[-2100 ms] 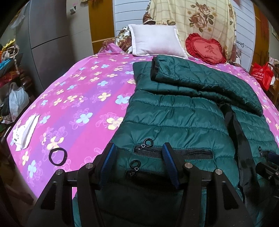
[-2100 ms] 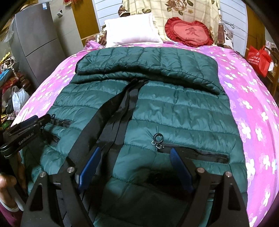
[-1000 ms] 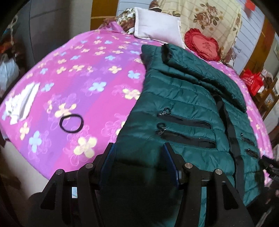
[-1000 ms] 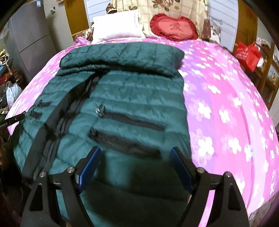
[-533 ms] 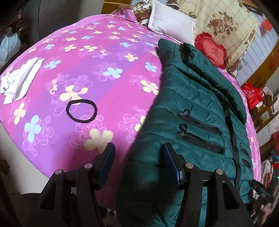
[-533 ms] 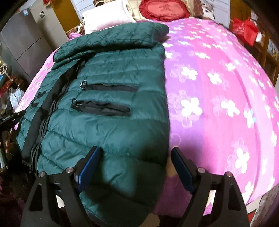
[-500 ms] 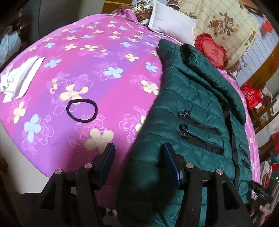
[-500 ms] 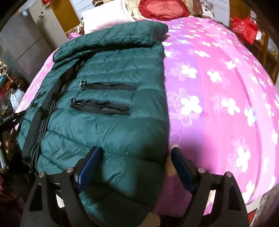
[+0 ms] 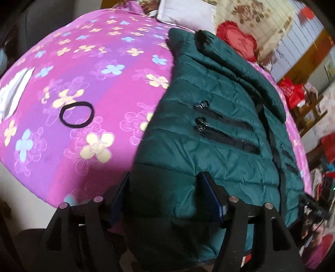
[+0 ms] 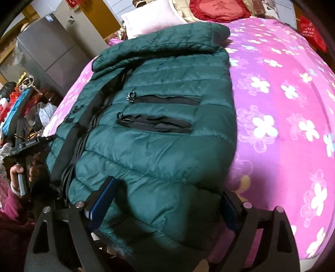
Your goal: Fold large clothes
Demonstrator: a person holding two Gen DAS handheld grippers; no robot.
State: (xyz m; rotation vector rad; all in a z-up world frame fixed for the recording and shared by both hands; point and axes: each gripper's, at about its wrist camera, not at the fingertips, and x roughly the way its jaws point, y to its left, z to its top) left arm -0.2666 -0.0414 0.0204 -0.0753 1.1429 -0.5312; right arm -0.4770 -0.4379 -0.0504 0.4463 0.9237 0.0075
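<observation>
Fingers: left gripper (image 9: 165, 198), low centre of the left wrist view, blue pads spread wide with the jacket hem bulging up between them; no pinch made. Right gripper (image 10: 163, 203), low centre of the right wrist view, likewise spread, straddling the other hem corner without clamping it.

Item: green quilted jacket (image 10: 163, 117), large, padded. Lies front-up along the bed (image 9: 88, 87), filling the middle of both views; hem hangs over the near edge at the bottom of the frames. A sleeve or the upper part is laid across the top, toward the upper centre. Two black zip pockets (image 10: 161, 113) show mid-frame.

Surroundings: black hair tie (image 9: 76, 114), left of centre in the left wrist view, on the pink flowered sheet and well apart from the jacket. White pillow (image 10: 150, 19) and red heart cushion (image 10: 219, 8) along the top edge.

Step, by judgement: taking hold of the hem, one gripper at each bottom corner, ahead of folding the lower half up toward the collar.

Next move calls for: closing both pairs of fingers on enough thickness of slippery padding to hold, then lifting both corners evenly so the hem travels straight.
</observation>
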